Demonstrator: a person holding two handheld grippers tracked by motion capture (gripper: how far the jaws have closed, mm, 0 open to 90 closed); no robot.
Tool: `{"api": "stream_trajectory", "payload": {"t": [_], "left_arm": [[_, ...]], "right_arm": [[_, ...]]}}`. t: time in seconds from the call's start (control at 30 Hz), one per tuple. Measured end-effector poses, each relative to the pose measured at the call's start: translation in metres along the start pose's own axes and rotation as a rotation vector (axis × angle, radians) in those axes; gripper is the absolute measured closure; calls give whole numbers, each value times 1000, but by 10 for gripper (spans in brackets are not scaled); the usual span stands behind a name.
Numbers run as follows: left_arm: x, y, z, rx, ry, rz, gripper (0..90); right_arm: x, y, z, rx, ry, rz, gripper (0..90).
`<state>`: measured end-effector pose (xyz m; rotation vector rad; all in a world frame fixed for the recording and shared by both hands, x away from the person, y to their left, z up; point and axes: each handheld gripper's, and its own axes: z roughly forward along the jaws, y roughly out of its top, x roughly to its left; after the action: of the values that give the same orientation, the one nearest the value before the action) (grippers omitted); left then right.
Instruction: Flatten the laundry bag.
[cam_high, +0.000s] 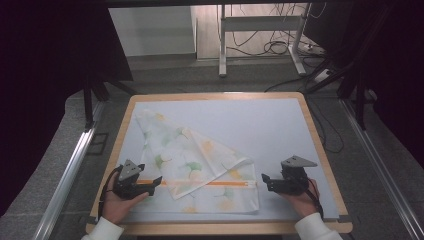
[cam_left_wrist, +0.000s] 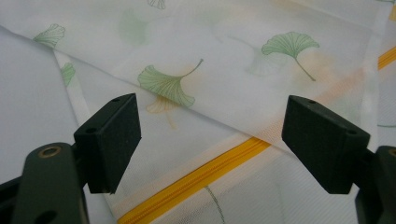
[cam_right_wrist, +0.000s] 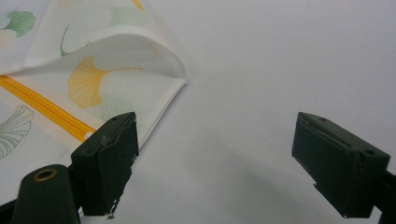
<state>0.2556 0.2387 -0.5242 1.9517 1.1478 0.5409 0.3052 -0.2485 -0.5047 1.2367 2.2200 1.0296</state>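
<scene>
i see the white leaf-print mesh bag with orange zipper (cam_high: 200, 165) lower centre, between left tongs (cam_high: 159, 180) and right tongs (cam_high: 264, 180), both spread apart, empty.

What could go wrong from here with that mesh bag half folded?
1. The folded flap lies loose on the bag; tugging an edge may undo it.
2. The left gripper stands open over the yellow zipper; it might pinch that instead of fabric.
3. The right gripper, open on bare mat, could miss the corner.
</scene>
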Motion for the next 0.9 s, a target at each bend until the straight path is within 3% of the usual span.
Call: {"api": "stream_trajectory", "payload": {"t": [0.07,0.23,0.57,0.9], "left_arm": [[0,0,1,4,1,0,195],[-1,0,2,4,7,11,197],[-5,-2,2,5,13,25,203],[1,-4,2,-2,35,-34,208]], "right_arm": [[-2,-1,3,17,17,20,149],[-3,-1,2,7,21,20,173],[6,7,9,28,44,-22,207],[14,15,8,12,71,-48,234]]}}
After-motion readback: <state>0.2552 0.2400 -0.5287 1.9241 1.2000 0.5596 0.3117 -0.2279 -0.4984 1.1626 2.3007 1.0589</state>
